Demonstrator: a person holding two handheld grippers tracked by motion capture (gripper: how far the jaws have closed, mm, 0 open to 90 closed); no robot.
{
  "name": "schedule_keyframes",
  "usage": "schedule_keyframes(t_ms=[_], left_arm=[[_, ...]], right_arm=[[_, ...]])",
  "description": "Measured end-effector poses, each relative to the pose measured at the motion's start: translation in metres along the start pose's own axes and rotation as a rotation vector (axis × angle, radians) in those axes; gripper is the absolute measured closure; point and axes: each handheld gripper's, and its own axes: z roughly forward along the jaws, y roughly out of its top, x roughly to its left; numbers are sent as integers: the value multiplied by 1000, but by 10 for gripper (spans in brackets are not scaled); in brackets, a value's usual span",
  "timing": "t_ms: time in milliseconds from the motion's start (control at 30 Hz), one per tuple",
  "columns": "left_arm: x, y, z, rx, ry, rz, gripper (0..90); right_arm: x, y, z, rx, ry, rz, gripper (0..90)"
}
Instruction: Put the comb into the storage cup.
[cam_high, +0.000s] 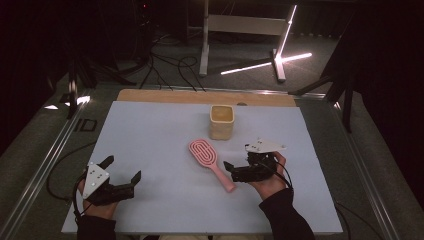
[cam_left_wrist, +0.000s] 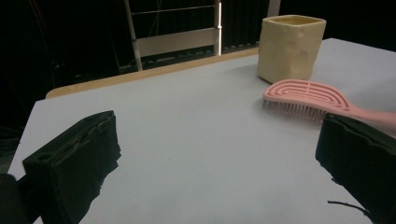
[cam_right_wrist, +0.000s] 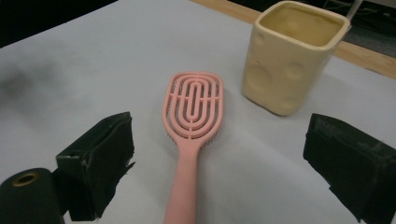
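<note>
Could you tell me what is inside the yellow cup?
Nothing shows inside the yellow cup: the right gripper view looks past its rim onto bare inner walls. The very bottom is hidden by the near wall. The pink hairbrush lies outside it on the table.

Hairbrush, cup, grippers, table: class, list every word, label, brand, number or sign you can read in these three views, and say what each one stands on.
None can be read.
Pink hairbrush: plain, no brand showing.
Cream cup: round dimples in its wall, no lettering.
Left gripper and right gripper: the grey plates on top carry small dark dots, no letters or numbers that can be made out.
Table: bare pale surface, no marks.
</note>
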Motion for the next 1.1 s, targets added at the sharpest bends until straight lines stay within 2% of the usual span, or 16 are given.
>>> schedule_keyframes(t_ms=[533,1100], left_arm=[[0,0,0,0,-1,-2,0],[0,-1,1,7,-4,1,1]], right_arm=[[8,8,24,89,12,-54,85],[13,15,46,160,18,-62,85]])
